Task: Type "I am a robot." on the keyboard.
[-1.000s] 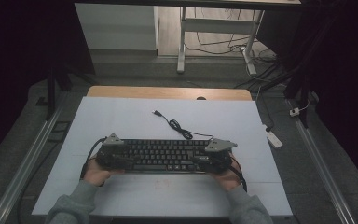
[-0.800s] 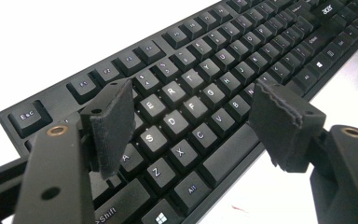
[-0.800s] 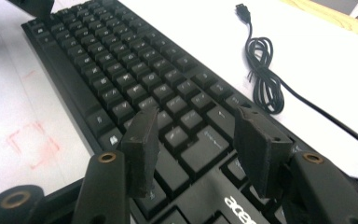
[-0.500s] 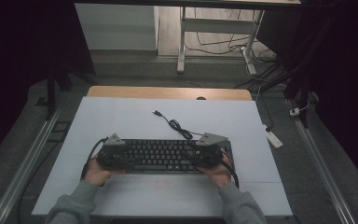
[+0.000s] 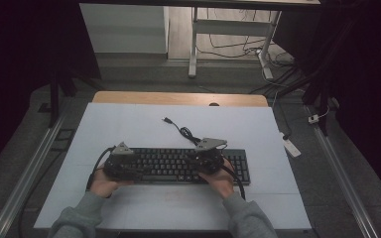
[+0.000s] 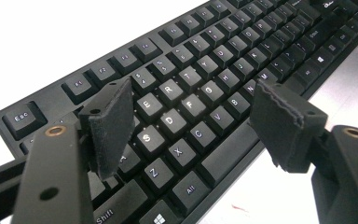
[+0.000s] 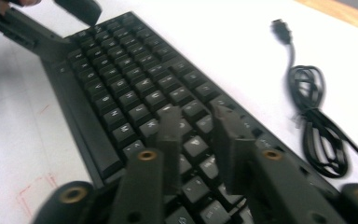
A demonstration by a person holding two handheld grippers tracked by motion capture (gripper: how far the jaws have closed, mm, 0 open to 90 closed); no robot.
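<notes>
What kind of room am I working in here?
Probably a lab or recording workspace: a white-topped table holding a black keyboard and loose cable, metal rails alongside, and cables across the floor beyond.

The keyboard (image 5: 178,166) spans the near middle of the desk (image 5: 129,124), with both hands at it. Just beyond it, right of centre, a coiled cable (image 5: 183,131) lies in the way. The far left and near right corner offer open passage.

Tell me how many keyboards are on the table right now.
1. A single black keyboard lies near the front edge of the white table, with a coiled black cable just behind it. None seems hidden.
</notes>
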